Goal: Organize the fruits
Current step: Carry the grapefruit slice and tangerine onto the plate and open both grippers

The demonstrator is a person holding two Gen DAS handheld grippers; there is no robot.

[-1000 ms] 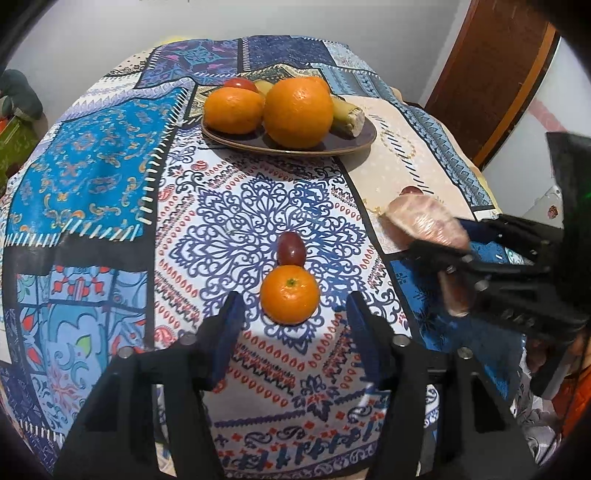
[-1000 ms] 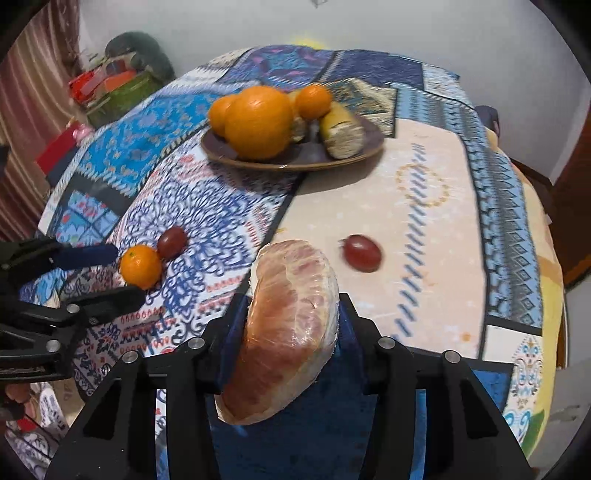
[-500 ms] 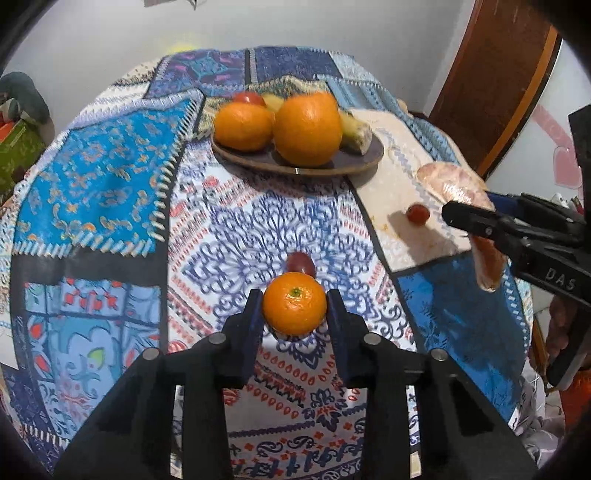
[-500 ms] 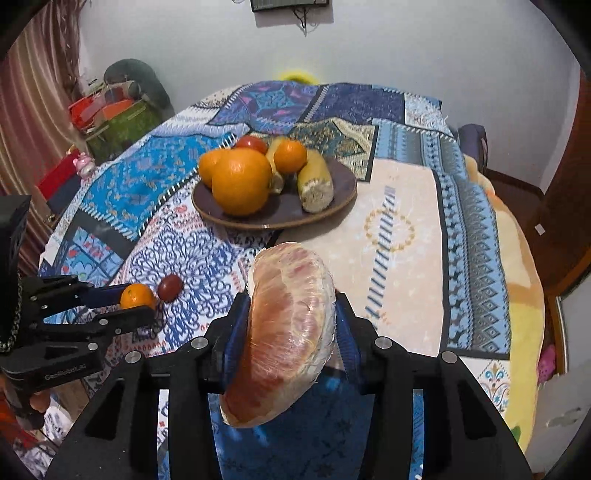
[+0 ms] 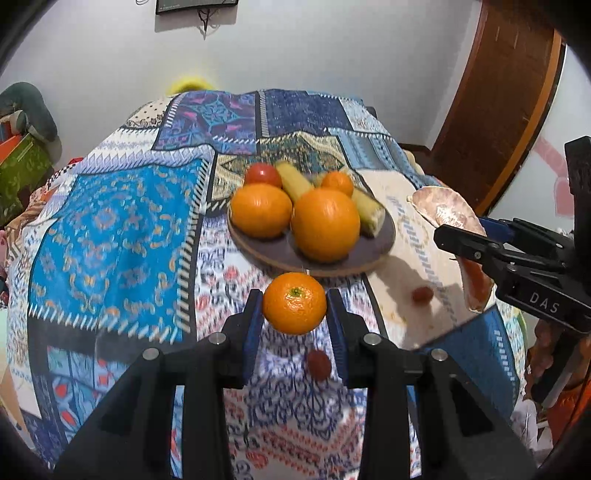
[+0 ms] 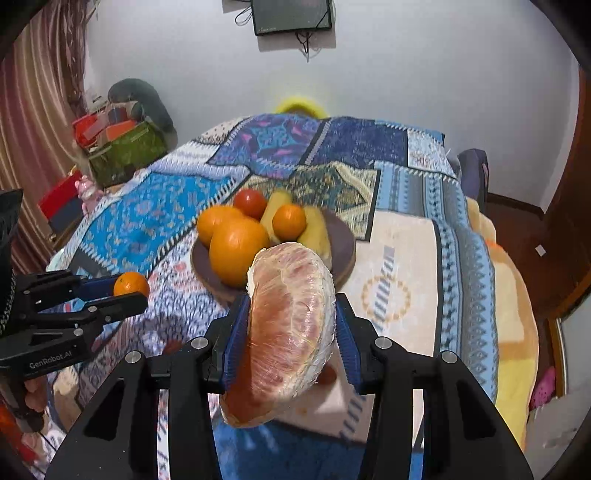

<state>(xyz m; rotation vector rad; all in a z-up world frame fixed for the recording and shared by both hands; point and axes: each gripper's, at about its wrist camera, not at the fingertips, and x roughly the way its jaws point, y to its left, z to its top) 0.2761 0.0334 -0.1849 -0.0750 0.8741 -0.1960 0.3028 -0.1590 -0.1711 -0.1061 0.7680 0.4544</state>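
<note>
Patchwork tablecloth [image 5: 110, 229] in blues and whites spread over the table, dark screen [image 6: 291, 16] hung on the far white wall, green box [image 6: 125, 153] of clutter far left, striped curtain [image 6: 33, 122] left, brown wooden door [image 5: 495, 110] right

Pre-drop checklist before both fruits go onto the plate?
1. Left gripper fingers clamp the tangerine: ok.
2. Right gripper fingers clamp the peeled pomelo piece: ok.
3. Both fruits lifted clear of the tablecloth: ok.
4. Bare spot on the plate: ok for the tangerine, tight for the pomelo.
5. Two small red fruits remain on the cloth: not ok.
6. Pomelo wrap intact: cannot tell.
</note>
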